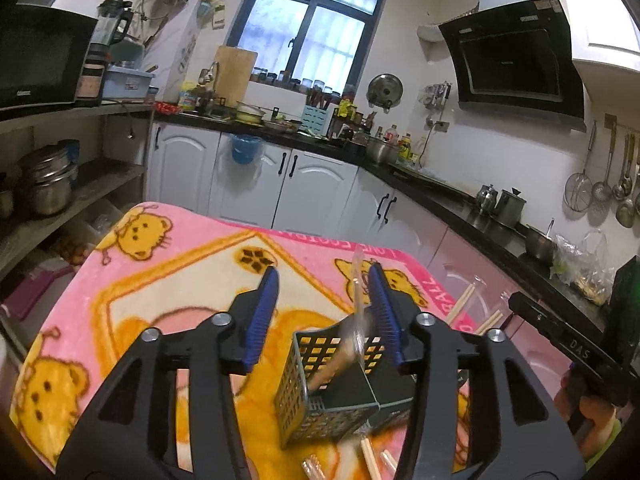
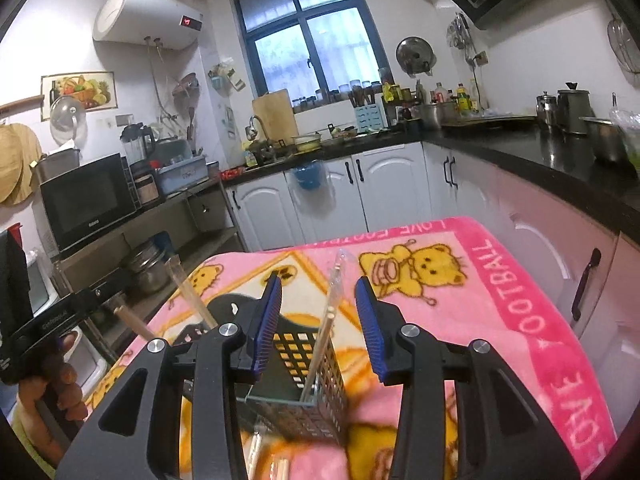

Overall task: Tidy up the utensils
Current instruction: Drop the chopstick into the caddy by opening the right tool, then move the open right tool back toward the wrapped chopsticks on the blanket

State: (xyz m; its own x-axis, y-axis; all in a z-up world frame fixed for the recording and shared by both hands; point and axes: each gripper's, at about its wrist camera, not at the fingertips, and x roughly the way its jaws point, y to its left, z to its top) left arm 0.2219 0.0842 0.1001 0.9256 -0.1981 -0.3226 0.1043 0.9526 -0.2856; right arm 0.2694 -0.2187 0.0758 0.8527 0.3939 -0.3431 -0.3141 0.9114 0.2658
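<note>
A grey-green perforated utensil basket (image 1: 320,384) stands on the pink cartoon blanket (image 1: 168,280). A chopstick pair in a clear wrapper (image 1: 356,320) leans inside it, blurred. My left gripper (image 1: 324,304) is open above the basket, its blue pads (image 1: 262,316) apart. More chopsticks (image 1: 370,460) lie on the blanket in front of the basket. In the right wrist view the basket (image 2: 316,392) sits below my open right gripper (image 2: 320,320), with a wrapped chopstick pair (image 2: 326,320) standing up between the fingers, touching neither. Other wrapped chopsticks (image 2: 192,300) stick up at the left.
The other gripper and hand show at the right edge (image 1: 576,352) and at the left edge (image 2: 40,344). White cabinets (image 1: 312,188) and a black counter (image 1: 500,232) lie beyond the table. A shelf with pots (image 1: 48,184) and a microwave (image 2: 88,200) stands at the left.
</note>
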